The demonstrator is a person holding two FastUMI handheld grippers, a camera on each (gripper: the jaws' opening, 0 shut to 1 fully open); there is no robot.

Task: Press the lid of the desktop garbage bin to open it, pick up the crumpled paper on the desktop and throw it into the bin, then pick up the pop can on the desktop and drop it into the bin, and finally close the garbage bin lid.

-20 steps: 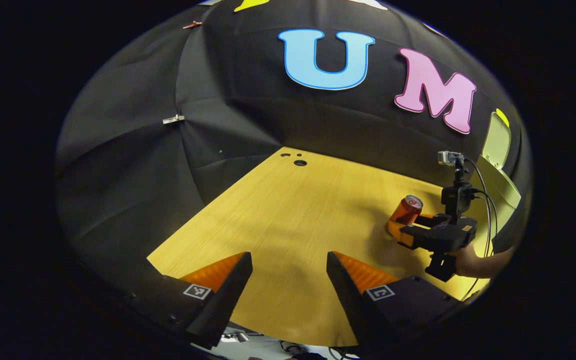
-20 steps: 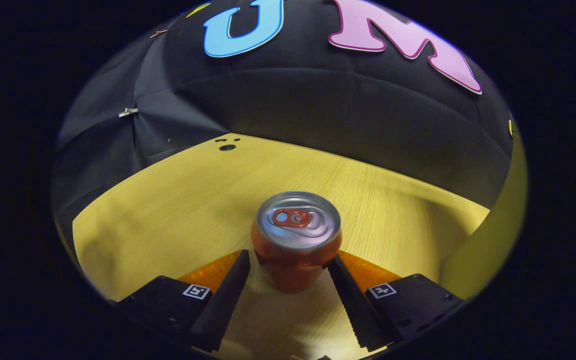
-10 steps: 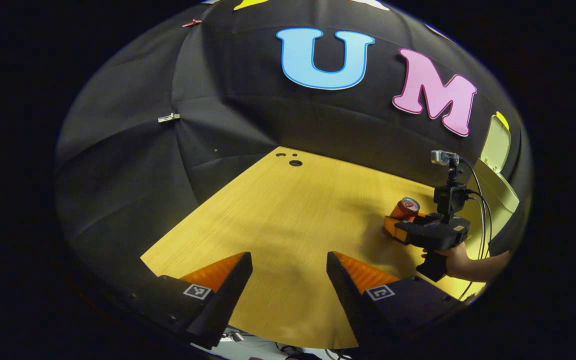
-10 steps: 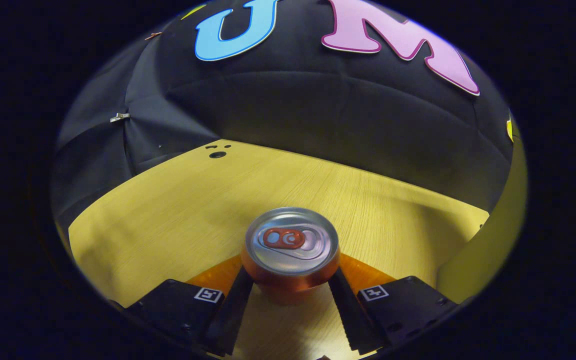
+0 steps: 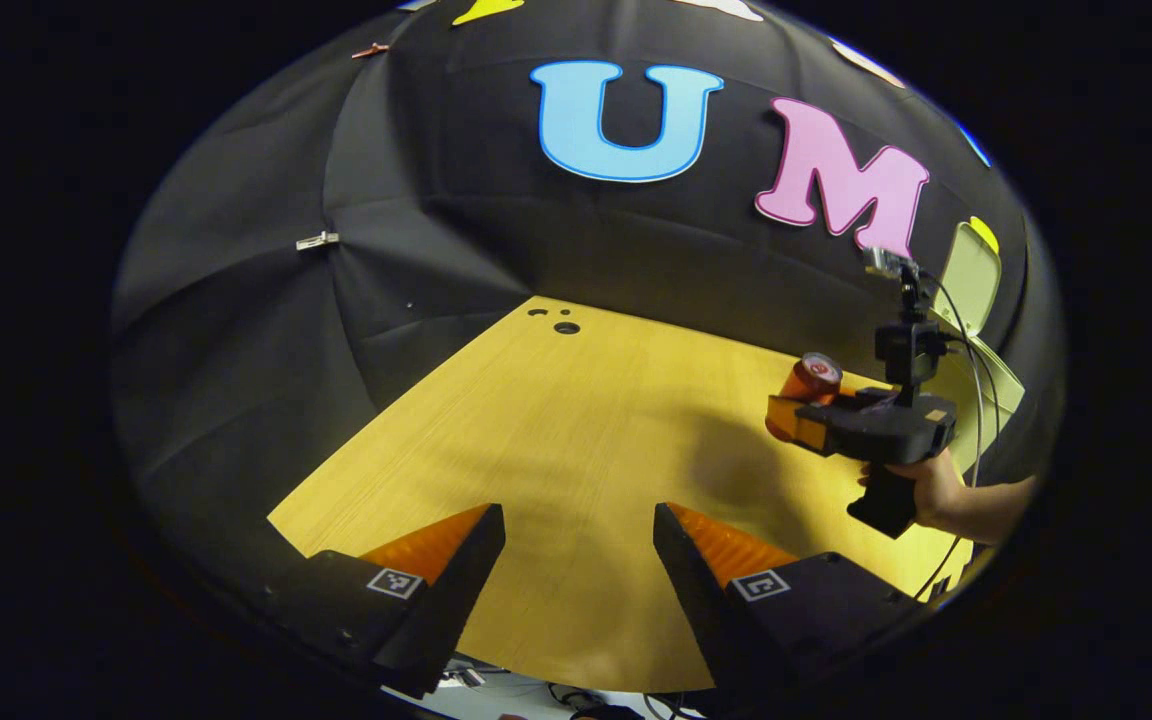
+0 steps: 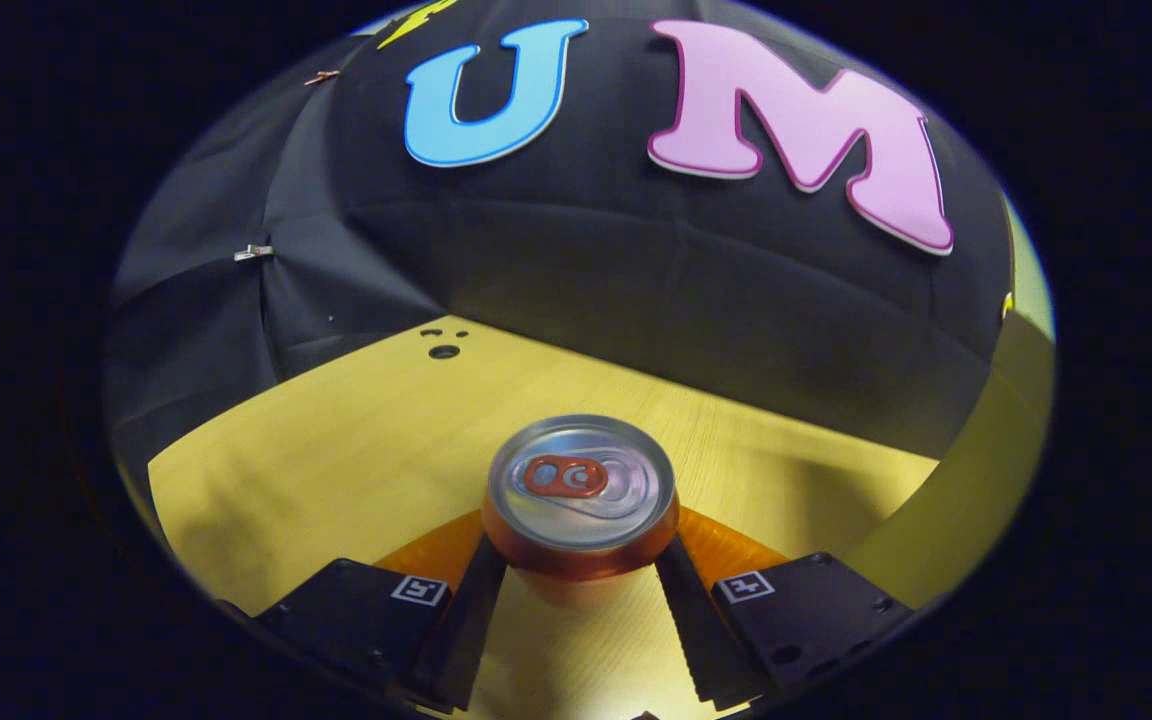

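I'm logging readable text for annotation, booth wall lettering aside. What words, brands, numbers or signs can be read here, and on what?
No readable words, brands or numbers.
Pop can: no print legible on its top or side.
Left gripper and right gripper: square black-and-white marker tags on the finger mounts, patterns rather than text.
Garbage bin: no label visible.

bin (image 6: 996,450) cut off at edge; pop can (image 6: 581,500) base hidden.
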